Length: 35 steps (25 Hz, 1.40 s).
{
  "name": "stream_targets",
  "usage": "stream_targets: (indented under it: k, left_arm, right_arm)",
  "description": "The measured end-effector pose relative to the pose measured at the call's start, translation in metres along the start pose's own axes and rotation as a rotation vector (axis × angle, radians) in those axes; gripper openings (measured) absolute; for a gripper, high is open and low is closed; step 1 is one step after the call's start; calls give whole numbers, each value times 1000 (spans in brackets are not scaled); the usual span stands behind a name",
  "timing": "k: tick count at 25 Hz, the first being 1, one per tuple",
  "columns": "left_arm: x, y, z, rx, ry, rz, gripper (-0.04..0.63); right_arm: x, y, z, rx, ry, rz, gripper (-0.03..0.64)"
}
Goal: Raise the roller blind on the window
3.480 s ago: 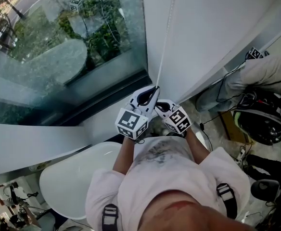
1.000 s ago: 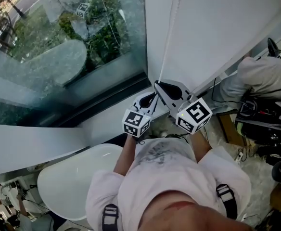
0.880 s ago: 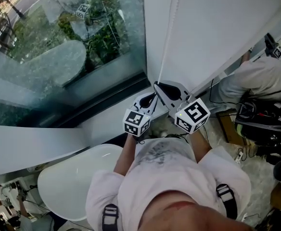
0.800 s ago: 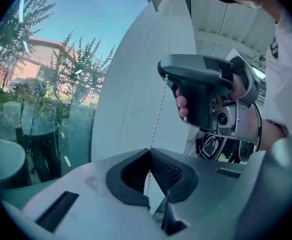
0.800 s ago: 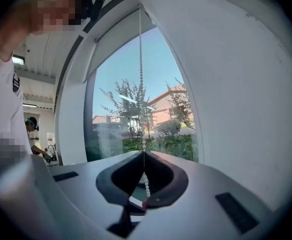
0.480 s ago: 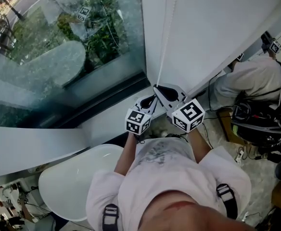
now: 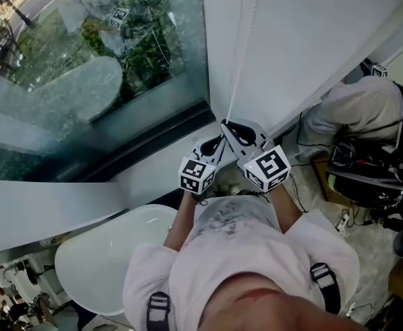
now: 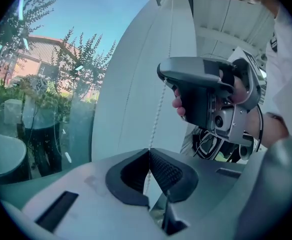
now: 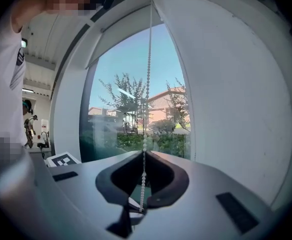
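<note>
A person in a white shirt (image 7: 243, 254) stands close to a window, seen from above, with a gripper in each hand. Both grippers meet on the bead chain (image 7: 237, 61) that works the blind. The left gripper (image 7: 219, 141) sits lower on the chain, its jaws pressed together with the beads pinched at their tips. The right gripper (image 7: 226, 125) is just above it on the same chain, its jaws likewise closed on the beads. One grip sits over the other, probably so the chain can be pulled hand over hand without running back. Behind the chain and to its left is the window glass (image 7: 119, 67), bare for most of its height, with a garden beyond. Far up the chain, the roller blind (image 9: 121, 31) seems to cover only the top of the glass — mostly raised, by the look of it.
</note>
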<state>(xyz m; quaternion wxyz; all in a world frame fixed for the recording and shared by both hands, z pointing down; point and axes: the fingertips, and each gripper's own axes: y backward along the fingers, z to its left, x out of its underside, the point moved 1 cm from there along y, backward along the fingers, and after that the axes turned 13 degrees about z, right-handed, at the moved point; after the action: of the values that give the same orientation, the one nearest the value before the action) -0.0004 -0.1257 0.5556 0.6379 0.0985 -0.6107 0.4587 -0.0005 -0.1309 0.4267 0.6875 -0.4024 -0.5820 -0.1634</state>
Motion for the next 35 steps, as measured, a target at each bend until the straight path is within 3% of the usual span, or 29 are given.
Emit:
stream_targets:
  k: [14, 17, 24, 29, 35]
  left_arm:
    - [-15, 14, 7, -28, -22, -79, 12]
    - [-27, 28, 5, -34, -25, -114, 37]
    - [-66, 63, -1, -55, -36, -230, 63]
    - [-80, 89, -2, -103, -72, -278, 11]
    - [-75, 92, -2, -124, -69, -275, 8]
  right_arm:
    - [-1, 3, -10, 105, 85, -2, 69]
    - [-4, 9, -8, 118, 99, -1, 140]
    - [0, 25, -8, 130, 89, -18, 147]
    - [7, 33, -3, 119, 57, -37, 67]
    - [24, 29, -3, 113, 29, -8, 60]
